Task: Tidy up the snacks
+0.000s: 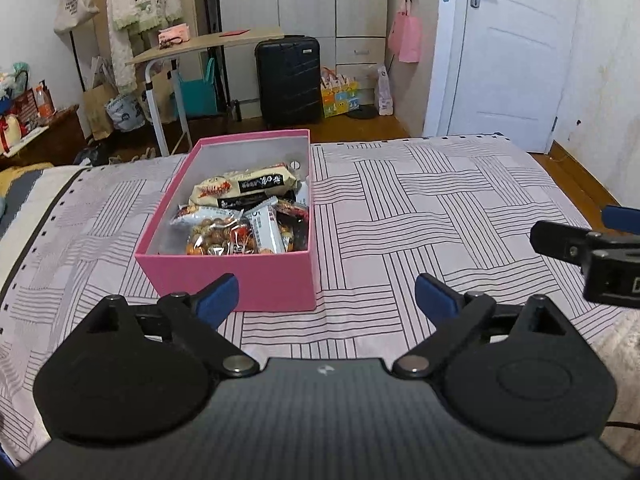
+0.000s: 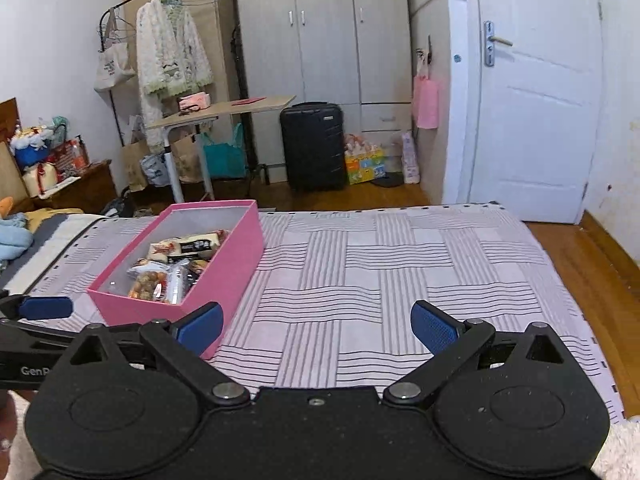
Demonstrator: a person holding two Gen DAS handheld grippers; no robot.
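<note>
Left wrist view: a pink box (image 1: pixel 236 280) is seen at centre left on the striped bedspread (image 1: pixel 420 208), with the snack packets (image 1: pixel 240 216) piled inside it. No packet is seen loose on the spread. The left gripper (image 1: pixel 326 298) is held spread wide and empty just short of the box; the right gripper (image 2: pixel 316 326), likewise wide and empty, is shown over bare cloth. The packets are judged light, crinkly and slippery, their contents crushable, so a sealed edge would best be pinched. The cardboard box is probably stiff and better taken by a wall.
</note>
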